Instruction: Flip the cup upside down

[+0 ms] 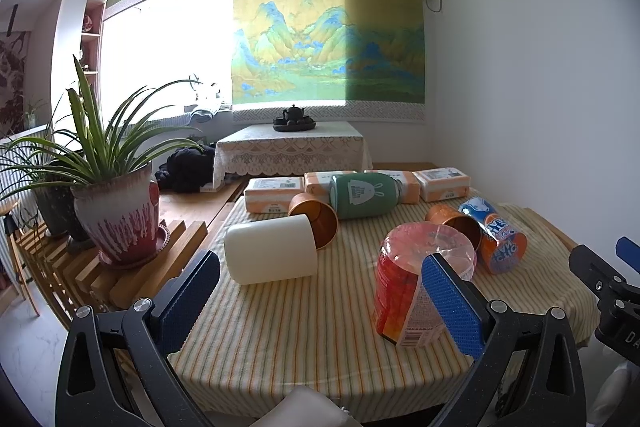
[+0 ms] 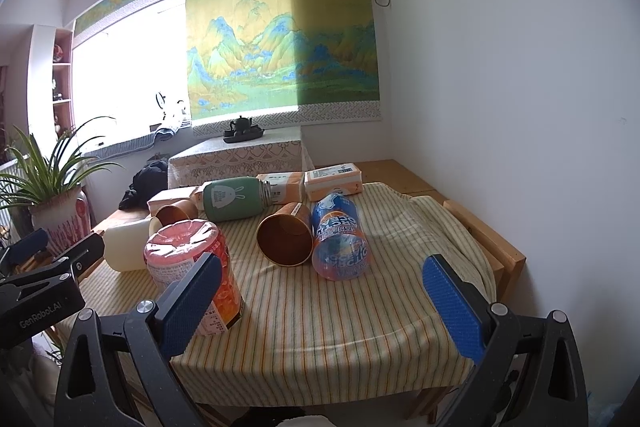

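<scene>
A red plastic cup (image 1: 400, 291) (image 2: 188, 247) stands mouth down on the striped tablecloth (image 1: 300, 327) (image 2: 340, 327), its pink base up. On their sides lie a white cup (image 1: 270, 251) (image 2: 124, 245), two orange paper cups (image 1: 316, 223) (image 2: 285, 237) and a blue-and-orange cup (image 1: 500, 239) (image 2: 338, 239). My left gripper (image 1: 322, 259) hovers open at the table's front, its right finger just before the red cup. My right gripper (image 2: 323, 261) is open too, with the red cup behind its left finger. Neither holds anything.
A green bottle (image 1: 364, 195) (image 2: 232, 203) lies before several orange boxes (image 1: 274, 193) (image 2: 334, 179) at the table's back. A potted plant (image 1: 120, 223) (image 2: 60, 215) stands on a slatted rack at the left. The white wall is close on the right.
</scene>
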`<state>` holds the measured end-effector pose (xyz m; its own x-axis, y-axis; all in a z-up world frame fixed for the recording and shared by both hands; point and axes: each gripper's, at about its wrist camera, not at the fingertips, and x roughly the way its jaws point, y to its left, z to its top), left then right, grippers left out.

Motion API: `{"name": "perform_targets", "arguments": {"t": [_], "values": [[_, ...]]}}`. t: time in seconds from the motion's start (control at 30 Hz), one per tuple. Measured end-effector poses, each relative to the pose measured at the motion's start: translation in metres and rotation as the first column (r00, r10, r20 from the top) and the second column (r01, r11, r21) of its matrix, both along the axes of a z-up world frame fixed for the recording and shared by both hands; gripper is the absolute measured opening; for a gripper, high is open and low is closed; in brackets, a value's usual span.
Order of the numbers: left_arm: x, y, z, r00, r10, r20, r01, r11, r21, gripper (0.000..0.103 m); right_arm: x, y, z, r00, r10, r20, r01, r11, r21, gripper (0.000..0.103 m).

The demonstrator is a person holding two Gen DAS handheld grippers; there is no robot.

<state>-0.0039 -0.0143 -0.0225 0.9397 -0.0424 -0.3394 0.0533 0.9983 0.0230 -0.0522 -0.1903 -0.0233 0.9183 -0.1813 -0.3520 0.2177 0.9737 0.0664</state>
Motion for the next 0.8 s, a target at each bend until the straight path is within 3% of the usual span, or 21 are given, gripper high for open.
{"name": "perform_targets", "arguments": {"t": [0.8], "values": [[0.0008, -0.0021, -0.0005, 1.0, -0.001, -0.001, 0.001, 1.0, 0.01, 0.102, 0.0007, -0.0027, -0.001, 1.0, -0.002, -0.008, 0.002, 1.0, 0.004, 0.099]]}}
